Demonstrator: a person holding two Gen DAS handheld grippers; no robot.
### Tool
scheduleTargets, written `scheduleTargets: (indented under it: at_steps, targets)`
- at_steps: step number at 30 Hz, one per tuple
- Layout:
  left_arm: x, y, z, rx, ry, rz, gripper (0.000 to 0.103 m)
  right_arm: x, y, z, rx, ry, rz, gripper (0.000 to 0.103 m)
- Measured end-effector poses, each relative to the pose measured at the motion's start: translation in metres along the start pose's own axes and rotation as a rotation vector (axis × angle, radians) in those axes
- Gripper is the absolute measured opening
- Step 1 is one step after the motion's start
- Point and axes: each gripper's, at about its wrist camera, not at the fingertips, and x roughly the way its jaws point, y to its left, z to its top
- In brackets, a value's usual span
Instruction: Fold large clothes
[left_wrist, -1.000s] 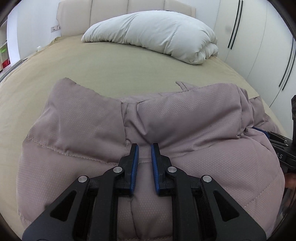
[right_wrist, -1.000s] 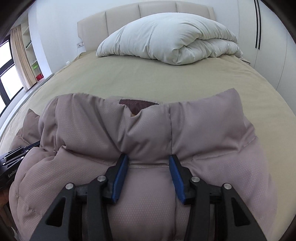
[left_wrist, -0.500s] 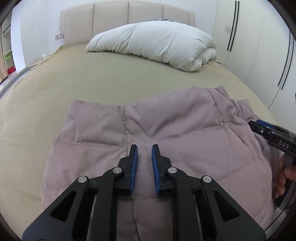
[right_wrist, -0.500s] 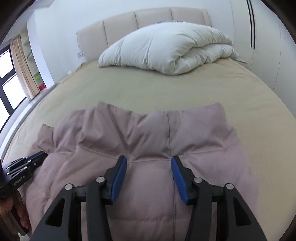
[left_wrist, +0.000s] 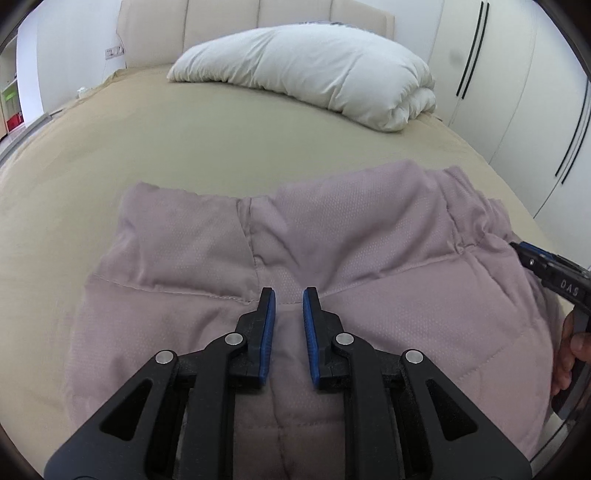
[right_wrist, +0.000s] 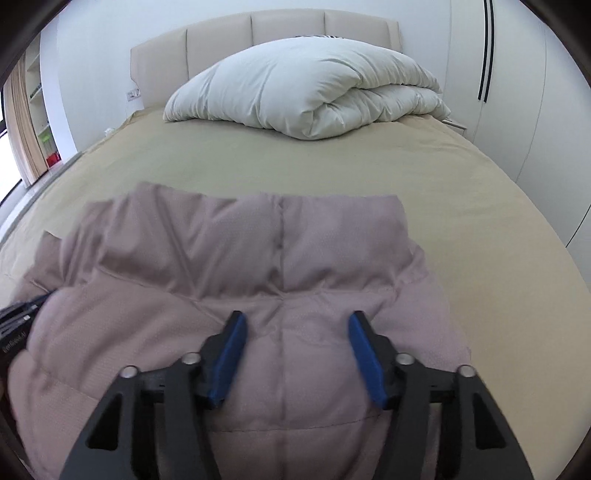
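Note:
A mauve quilted puffer jacket (left_wrist: 332, 258) lies on the beige bed, its folded edge toward the headboard; it also shows in the right wrist view (right_wrist: 258, 258). My left gripper (left_wrist: 288, 299) hovers above the jacket, its jaws a narrow gap apart and holding nothing. My right gripper (right_wrist: 295, 321) hovers above the jacket's right half, its jaws wide apart and empty. The right gripper shows at the right edge of the left wrist view (left_wrist: 554, 273), and the left gripper shows blurred at the left edge of the right wrist view (right_wrist: 18, 317).
The beige bed (right_wrist: 480, 221) extends ahead and to both sides. A folded white duvet (right_wrist: 306, 92) lies by the padded headboard (right_wrist: 258, 33). White wardrobe doors (left_wrist: 517, 92) stand on the right. A window and shelves (right_wrist: 33, 122) are on the left.
Both grippers have lifted and drawn back from the jacket, which has settled flatter on the bed. The right jaws have opened wider. The left jaws keep the same narrow gap.

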Motion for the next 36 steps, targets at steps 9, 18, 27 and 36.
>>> scheduleTargets:
  at_steps: [9, 18, 27, 36]
  targets:
    - [0.029, 0.039, 0.002, -0.125, 0.025, 0.007, 0.015, 0.045, 0.105, 0.03, -0.236, 0.083, 0.099, 0.075]
    - [0.028, 0.043, 0.004, -0.155, 0.055, -0.024, 0.015, 0.068, 0.089, 0.029, -0.142, 0.087, 0.174, 0.074]
    - [-0.011, 0.032, -0.024, -0.09, -0.009, 0.01, 0.015, -0.014, 0.064, -0.021, -0.147, -0.038, 0.155, 0.068]
    - [0.002, 0.032, -0.026, -0.103, 0.007, 0.008, 0.015, 0.004, 0.069, -0.037, -0.174, -0.058, 0.138, 0.074]
